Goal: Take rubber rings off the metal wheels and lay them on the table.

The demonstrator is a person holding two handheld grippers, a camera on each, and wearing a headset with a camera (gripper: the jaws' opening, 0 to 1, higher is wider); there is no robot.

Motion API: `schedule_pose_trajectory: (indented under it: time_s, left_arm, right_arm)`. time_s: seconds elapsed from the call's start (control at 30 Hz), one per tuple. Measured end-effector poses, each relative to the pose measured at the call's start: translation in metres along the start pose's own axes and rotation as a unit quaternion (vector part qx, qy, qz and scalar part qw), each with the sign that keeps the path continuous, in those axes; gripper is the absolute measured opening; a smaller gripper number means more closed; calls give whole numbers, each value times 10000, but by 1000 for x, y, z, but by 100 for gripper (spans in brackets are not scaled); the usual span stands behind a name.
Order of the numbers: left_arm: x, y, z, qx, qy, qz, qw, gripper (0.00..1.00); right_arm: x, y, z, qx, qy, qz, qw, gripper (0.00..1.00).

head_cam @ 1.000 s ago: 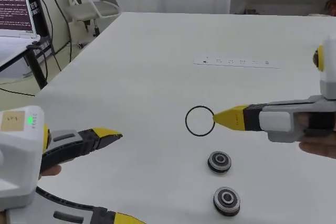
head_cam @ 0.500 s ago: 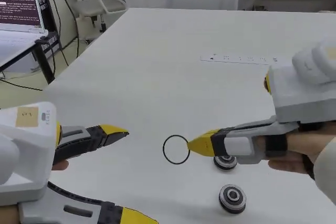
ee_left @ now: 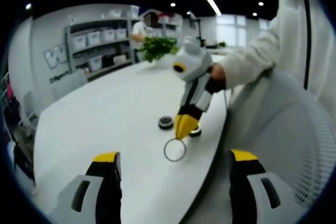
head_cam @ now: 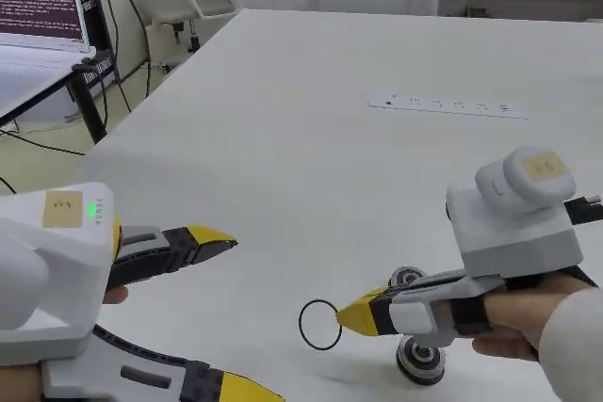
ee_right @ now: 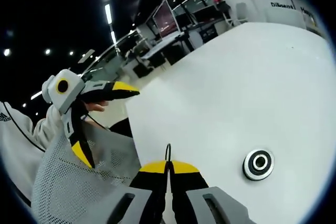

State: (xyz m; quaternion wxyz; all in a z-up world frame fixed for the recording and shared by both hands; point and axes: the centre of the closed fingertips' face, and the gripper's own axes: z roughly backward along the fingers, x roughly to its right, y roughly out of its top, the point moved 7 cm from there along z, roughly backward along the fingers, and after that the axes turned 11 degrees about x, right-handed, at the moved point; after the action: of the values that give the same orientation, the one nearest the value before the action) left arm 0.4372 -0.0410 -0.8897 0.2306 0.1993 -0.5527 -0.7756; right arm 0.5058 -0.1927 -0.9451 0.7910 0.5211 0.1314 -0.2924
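Right gripper: jaws pressed together, pinching rubber ring by its rim. Ring juts straight off the tips toward my left, low over table near front edge; cannot tell if it touches. Right gripper view: ring edge-on, in line with jaw seam. Far wheel and near wheel beside right gripper, apart from ring. Left gripper spread wide, empty, farther off. My judgement: lay ring flat, then release.

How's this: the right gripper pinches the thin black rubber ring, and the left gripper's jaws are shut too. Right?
No: the left gripper is open, jaws wide apart, as the left gripper view shows. The right gripper does pinch the thin black rubber ring.
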Motion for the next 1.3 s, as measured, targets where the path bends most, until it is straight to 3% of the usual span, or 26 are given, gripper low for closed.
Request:
schedule_pose_trajectory:
  time_s: [0.17,0.4,0.93,1.1,1.3]
  left_arm:
    - [0,-1,0,-20,4,18,10000,85]
    - [0,-2,0,-50,-2,15,10000,84]
    - [0,-1,1,-64,47,4,10000,81]
    - [0,0,1,-28,48,50,10000,83]
    - [-1,-1,1,-49,73,72,9999,83]
  right_arm:
    - [6,-11,-4,-244,-203,129,9994,0]
    - [12,-16,-7,-388,-413,444,9974,0]
    - [19,-13,-5,-231,-634,430,9968,0]
    - [20,-13,-5,-244,-690,532,9959,7]
    - [20,-3,0,-66,-738,584,9955,8]
